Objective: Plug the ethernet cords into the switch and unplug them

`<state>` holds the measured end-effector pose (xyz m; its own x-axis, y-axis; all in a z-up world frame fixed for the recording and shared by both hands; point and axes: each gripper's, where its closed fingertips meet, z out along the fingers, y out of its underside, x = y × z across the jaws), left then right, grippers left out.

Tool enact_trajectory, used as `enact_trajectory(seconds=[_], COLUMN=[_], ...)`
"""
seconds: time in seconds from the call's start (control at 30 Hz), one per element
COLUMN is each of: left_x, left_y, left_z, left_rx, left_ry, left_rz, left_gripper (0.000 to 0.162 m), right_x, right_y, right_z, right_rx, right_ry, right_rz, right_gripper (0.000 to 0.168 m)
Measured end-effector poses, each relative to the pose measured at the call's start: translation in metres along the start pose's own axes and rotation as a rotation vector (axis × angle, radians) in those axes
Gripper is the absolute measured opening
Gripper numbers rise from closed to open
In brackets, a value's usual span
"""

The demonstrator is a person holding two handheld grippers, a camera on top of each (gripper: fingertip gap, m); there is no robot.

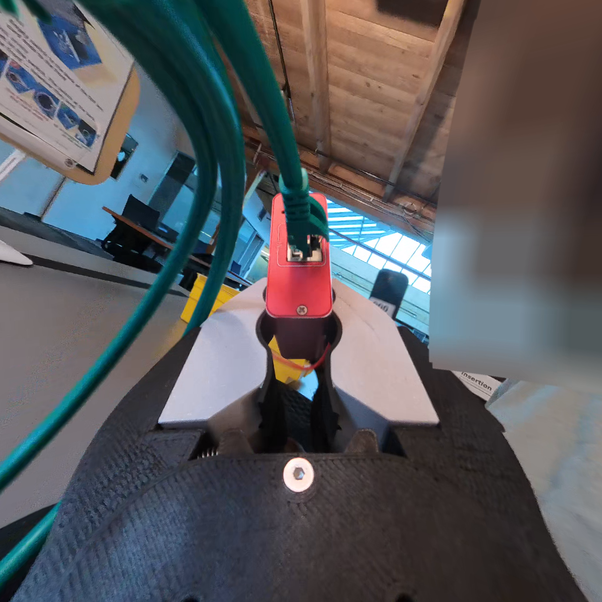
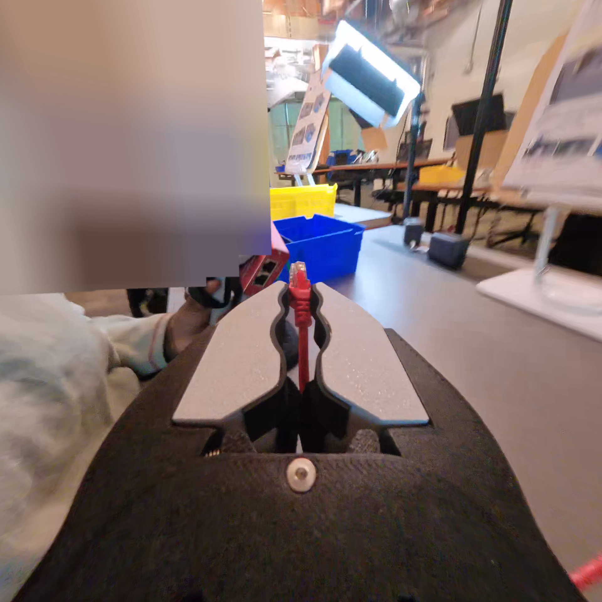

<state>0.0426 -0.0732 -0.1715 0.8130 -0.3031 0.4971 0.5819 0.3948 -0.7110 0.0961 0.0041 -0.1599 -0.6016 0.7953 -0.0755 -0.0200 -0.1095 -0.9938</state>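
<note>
— Nearest the lens in the left wrist view: black printed body with a silver bolt, then two grey fingers (image 1: 228, 358). Left gripper (image 1: 299, 312) clamped on the red switch (image 1: 298, 286), gripped at its lower end, at about 12 o'clock from the bolt.

— Standing how?

— Upright between the fingertips, port face toward the camera, one small screw near its bottom edge. Green cord (image 1: 294, 208) plugged into a port on that face, coming down from 12 o'clock; more green loops sweeping from 11 o'clock down to 7 o'clock. Thin red wire (image 1: 321, 361) showing in the gap below the switch. Yellow bin (image 1: 208, 299) behind, at 10 o'clock from the fingertips, on a grey table (image 1: 65, 342).

— And the right wrist view?

— Same black body and bolt up close. Right gripper (image 2: 300, 286) pinched on a red cord (image 2: 303, 342), held at the boot just behind the clear plug (image 2: 297, 270), plug pointing out past the tips toward 12 o'clock. Not yet in any port.

— Switch visible there too?

— Yes, at 11 o'clock from the plug, near but apart, two dark ports facing this way, partly hidden behind a blurred patch. Blue bin (image 2: 322, 247) at 1 o'clock, just beyond the plug. Pale sleeve (image 2: 65, 358) at 9 o'clock.
</note>
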Motion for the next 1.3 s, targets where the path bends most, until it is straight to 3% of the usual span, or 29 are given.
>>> enact_trajectory(seconds=[0.1,0.23,0.33,0.4,0.67,0.8,0.83,0.93,1.0,1.17,1.3], left_x=[0.002,0.005,0.002,0.001,0.003,0.003,0.003,0.002,0.002,0.001,0.001], left_y=[0.010,0.014,0.015,0.014,0.023,0.026,0.026,0.026,0.026,0.026,0.027], left_z=[0.007,0.008,0.008,0.008,0.011,0.012,0.012,0.012,0.012,0.012,0.012], left_rx=[-0.054,-0.074,-0.079,-0.076,-0.126,-0.145,-0.146,-0.143,-0.142,-0.144,-0.153], left_ry=[0.013,0.025,0.016,0.017,0.012,0.012,0.012,0.009,0.007,0.005,0.001], left_rz=[0.005,0.010,-0.021,-0.028,0.005,0.006,0.004,-0.001,-0.004,-0.010,-0.010], left_gripper=[0.028,0.028,0.028,0.028,0.028,0.028,0.028,0.028,0.028,0.028,0.029], right_x=[-0.004,0.009,0.047,0.067,0.143,0.171,0.175,0.176,0.174,0.159,0.142], right_y=[-0.040,-0.088,-0.087,-0.080,-0.029,0.010,0.021,0.021,0.003,-0.017,0.028], right_z=[-0.020,-0.061,-0.098,-0.120,-0.170,-0.187,-0.190,-0.192,-0.197,-0.242,-0.293], right_rx=[0.021,0.045,-0.063,-0.076,-0.148,-0.339,-0.392,-0.409,-0.346,-0.369,-0.659], right_ry=[0.070,0.258,0.445,0.481,0.584,0.700,0.707,0.710,0.742,0.890,1.003], right_rz=[-0.330,-0.629,-0.717,-0.736,-0.450,-0.183,-0.116,-0.060,-0.115,-0.137,-0.008], right_gripper=[0.012,0.013,0.012,0.013,0.013,0.015,0.018,0.056,0.061,0.046,0.027])
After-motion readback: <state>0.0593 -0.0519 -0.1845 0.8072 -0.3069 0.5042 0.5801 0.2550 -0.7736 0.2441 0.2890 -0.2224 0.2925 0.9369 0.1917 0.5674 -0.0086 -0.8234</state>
